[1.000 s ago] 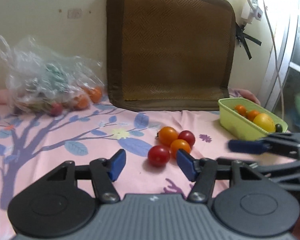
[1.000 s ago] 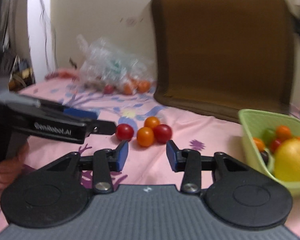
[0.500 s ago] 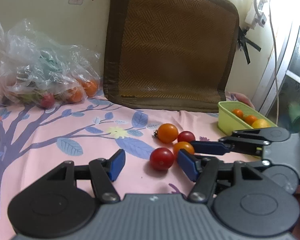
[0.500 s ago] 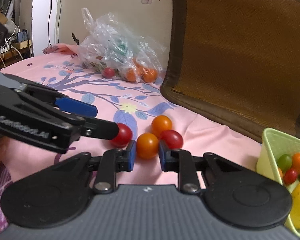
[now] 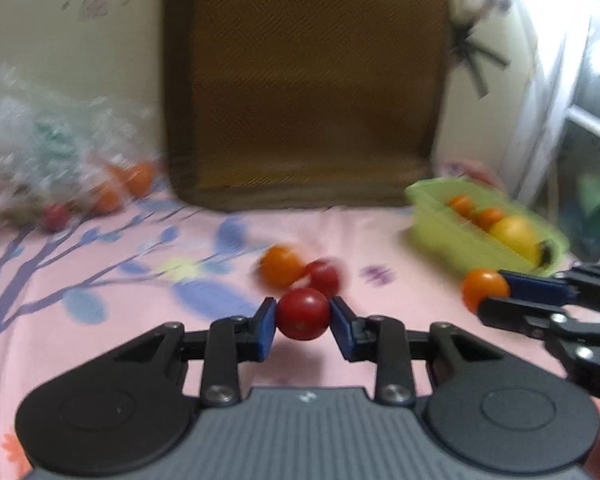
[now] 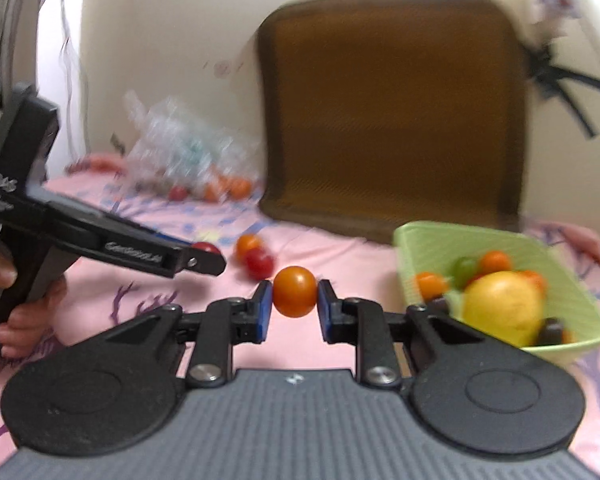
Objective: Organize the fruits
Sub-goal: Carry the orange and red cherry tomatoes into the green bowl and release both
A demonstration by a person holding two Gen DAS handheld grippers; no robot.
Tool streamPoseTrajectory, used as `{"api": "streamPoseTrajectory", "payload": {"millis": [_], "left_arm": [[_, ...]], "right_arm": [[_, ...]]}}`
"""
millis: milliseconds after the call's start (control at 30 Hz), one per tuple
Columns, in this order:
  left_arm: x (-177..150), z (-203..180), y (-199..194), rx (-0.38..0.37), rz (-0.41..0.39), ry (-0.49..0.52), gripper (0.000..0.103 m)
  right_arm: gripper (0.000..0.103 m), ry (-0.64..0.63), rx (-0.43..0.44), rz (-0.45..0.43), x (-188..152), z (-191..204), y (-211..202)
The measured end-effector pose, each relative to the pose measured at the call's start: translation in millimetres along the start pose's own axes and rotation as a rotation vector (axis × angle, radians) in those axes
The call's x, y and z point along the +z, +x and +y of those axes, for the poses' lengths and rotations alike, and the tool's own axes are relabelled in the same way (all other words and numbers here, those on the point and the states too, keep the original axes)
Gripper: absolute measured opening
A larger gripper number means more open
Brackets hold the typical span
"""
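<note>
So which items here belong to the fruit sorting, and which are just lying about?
Job:
- red tomato in left gripper
- orange tomato in right gripper
- two loose tomatoes
- green basket

Lying about:
- brown cushion
- plastic bag

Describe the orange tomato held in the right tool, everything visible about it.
The orange tomato is small, round, smooth and glossy, deep orange with a faint pale highlight on top. The right tool is shut on it, one blue pad on each side, holding it above the pink floral cloth. Nothing else touches it. It sits left of the green basket.
</note>
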State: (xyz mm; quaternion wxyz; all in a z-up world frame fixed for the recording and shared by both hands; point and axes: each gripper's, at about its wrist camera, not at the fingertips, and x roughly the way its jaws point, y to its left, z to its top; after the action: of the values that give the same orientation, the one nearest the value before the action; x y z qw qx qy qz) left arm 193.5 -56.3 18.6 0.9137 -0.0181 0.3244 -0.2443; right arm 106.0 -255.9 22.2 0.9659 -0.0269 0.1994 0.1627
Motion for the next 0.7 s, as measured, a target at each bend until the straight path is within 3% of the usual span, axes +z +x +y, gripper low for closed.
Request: {"api": "streamPoseTrajectory", "payload": {"millis": [133,300,467,633,700], "left_arm": [[28.2,-43.9,-2.2,-0.105,-0.046,0.037,0.029],[64.8,-104.6,28.1,-0.191,-0.053,0.078,0.030],[75.5,-137.7,81.1,-0.188,0.006,0.082,0.030],[73.7,-135.7,122.1,-0.152,0.068,0.051,0.031],[71.7,-134.4,128.6,-0.149,0.081,0.045,0.035]], "right_arm": [[0.026,0.040,-0.093,-0.084,3.0,-32.4,-22.8],[0.027,0.128,-0.230,-0.154,0.9,-88.7,-41.6],[0.027,0.219,-0.288,-0.126,-7.2,-138.8,-34.8],[0.030,0.254,-0.274,-0.084,-16.5,-150.8,-17.8],[0.040,0.258,-0.262,-0.060,-15.8,-151.0,-12.5]]}}
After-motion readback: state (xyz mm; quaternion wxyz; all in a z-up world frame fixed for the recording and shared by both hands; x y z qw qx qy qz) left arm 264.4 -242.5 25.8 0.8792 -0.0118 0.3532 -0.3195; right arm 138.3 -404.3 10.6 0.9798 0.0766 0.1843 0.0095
